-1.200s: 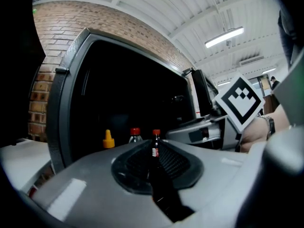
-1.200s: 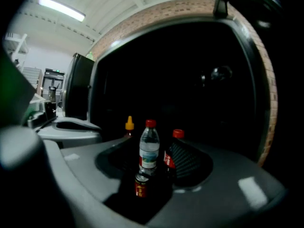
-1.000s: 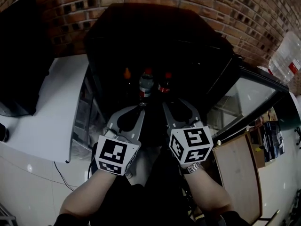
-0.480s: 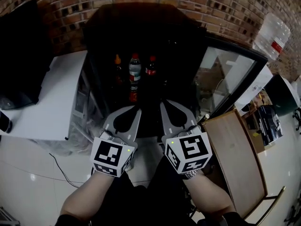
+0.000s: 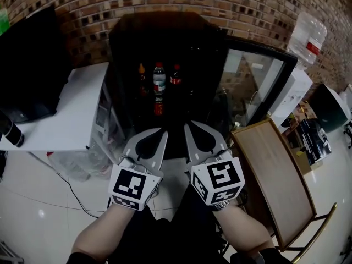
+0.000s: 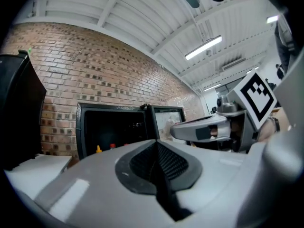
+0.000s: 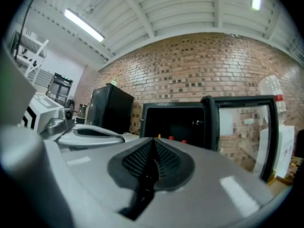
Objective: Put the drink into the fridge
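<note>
Backed off from the black metal fridge (image 5: 165,29), the right gripper (image 5: 192,126) has just closed empty; the left gripper (image 5: 155,133) is pinched together too. The clear red-capped plastic drink bottle (image 5: 159,79) stands inside, so pushing the glass door (image 5: 258,87) shut seems next.

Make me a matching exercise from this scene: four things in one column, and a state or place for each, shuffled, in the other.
1 fridge door
2 bottles
3 right hand-held gripper
4 chair

A shut, empty
B inside the fridge
C swung open
D on the floor, right of the fridge

Pairs: 1-C, 2-B, 3-A, 4-D
</note>
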`<action>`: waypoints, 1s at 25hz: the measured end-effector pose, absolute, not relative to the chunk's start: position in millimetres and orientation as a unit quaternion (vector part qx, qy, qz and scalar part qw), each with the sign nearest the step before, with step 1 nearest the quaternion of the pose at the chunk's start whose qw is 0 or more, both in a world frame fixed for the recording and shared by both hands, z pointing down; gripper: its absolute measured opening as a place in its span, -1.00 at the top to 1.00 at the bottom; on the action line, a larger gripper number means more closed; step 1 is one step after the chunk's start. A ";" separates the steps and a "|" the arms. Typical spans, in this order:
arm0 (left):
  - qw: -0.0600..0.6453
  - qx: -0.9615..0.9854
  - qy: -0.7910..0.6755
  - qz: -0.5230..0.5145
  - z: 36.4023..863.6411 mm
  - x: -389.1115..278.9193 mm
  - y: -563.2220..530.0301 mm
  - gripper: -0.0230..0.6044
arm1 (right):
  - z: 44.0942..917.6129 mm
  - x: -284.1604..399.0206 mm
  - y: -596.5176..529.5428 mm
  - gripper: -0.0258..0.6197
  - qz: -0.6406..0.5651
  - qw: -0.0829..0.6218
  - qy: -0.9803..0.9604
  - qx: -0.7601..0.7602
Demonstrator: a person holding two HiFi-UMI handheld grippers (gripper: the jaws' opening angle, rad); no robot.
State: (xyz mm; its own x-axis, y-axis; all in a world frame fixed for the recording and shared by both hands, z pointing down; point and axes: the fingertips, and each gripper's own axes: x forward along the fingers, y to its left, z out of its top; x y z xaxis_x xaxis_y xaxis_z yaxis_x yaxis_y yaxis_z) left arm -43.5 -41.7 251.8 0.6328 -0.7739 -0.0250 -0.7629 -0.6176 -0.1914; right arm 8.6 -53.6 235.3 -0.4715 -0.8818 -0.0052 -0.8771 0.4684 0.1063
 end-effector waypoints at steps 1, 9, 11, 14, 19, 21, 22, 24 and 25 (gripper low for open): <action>0.094 -0.899 0.426 -0.030 250.7 -44.3 -36.1 0.91 | 234.8 5.6 -48.7 0.92 -0.048 0.025 -0.858 0.511; 0.098 -0.898 0.427 -0.029 245.6 -58.7 -2.5 0.91 | 236.0 -18.2 -18.5 0.92 -0.053 0.029 -0.863 0.502; 0.099 -0.899 0.426 -0.030 245.2 -62.2 3.3 0.91 | 235.3 -24.0 -11.7 0.92 -0.055 0.028 -0.864 0.500; 0.096 -0.898 0.427 -0.028 245.4 -68.0 11.1 0.91 | 233.7 -31.1 -3.0 0.92 -0.059 0.030 -0.865 0.497; 0.092 -0.898 0.429 -0.025 245.2 -75.6 16.8 0.91 | 232.3 -39.2 3.4 0.92 -0.064 0.036 -0.866 0.495; 0.091 -0.898 0.430 -0.025 245.3 -77.6 17.2 0.91 | 231.7 -41.3 4.9 0.92 -0.065 0.036 -0.866 0.494; 0.091 -0.898 0.430 -0.024 245.2 -78.3 17.1 0.91 | 231.2 -41.9 5.4 0.92 -0.066 0.036 -0.866 0.494; 0.091 -0.898 0.430 -0.024 244.8 -79.2 17.0 0.91 | 230.4 -42.2 5.8 0.92 -0.067 0.036 -0.866 0.494; 0.091 -0.898 0.430 -0.023 244.6 -79.6 16.9 0.91 | 230.1 -42.2 5.9 0.92 -0.068 0.036 -0.866 0.495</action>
